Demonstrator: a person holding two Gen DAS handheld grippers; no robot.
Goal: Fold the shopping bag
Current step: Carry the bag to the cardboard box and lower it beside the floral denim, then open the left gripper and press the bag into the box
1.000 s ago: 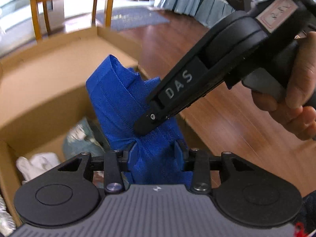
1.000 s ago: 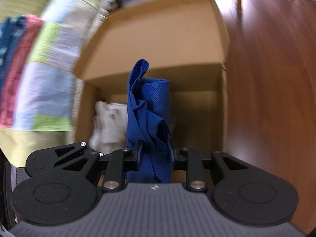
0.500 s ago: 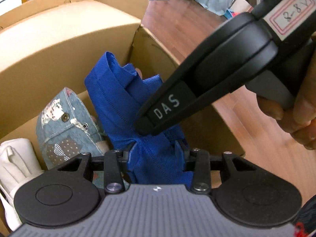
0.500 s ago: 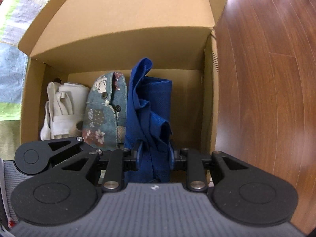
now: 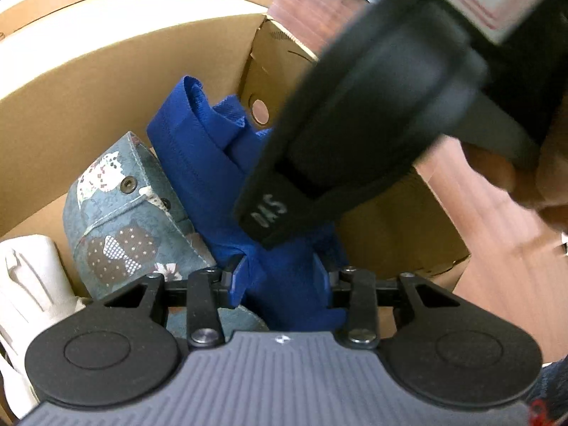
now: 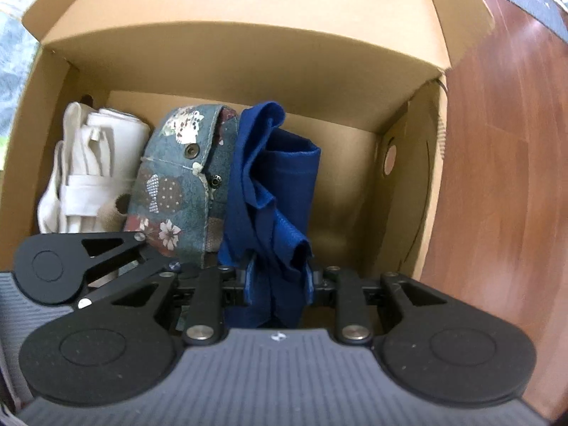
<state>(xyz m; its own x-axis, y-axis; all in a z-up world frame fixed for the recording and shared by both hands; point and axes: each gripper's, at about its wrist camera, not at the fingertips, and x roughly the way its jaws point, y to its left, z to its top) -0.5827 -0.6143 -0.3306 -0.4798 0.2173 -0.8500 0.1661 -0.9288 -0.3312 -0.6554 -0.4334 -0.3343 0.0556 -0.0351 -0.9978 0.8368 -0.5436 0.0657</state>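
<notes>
The folded blue shopping bag (image 5: pixel 198 149) stands upright inside a cardboard box (image 5: pixel 106 71), to the right of a patterned bag. My left gripper (image 5: pixel 280 277) is shut on its lower part. My right gripper (image 6: pixel 278 280) is also shut on the blue bag (image 6: pixel 284 177). In the left wrist view the right gripper's body (image 5: pixel 355 135) crosses in front of the bag and hides its right side.
In the box (image 6: pixel 230 56), a grey-blue floral patterned bag (image 6: pixel 177 184) stands against the blue bag's left side, and a white folded bag (image 6: pixel 88 170) is further left. Free room lies between the blue bag and the box's right wall (image 6: pixel 408 177). Wooden floor (image 6: pixel 504 177) is to the right.
Both grippers have carried the blue bag from above the box rim down into the box, beside the patterned bag. Both stay shut on it.
</notes>
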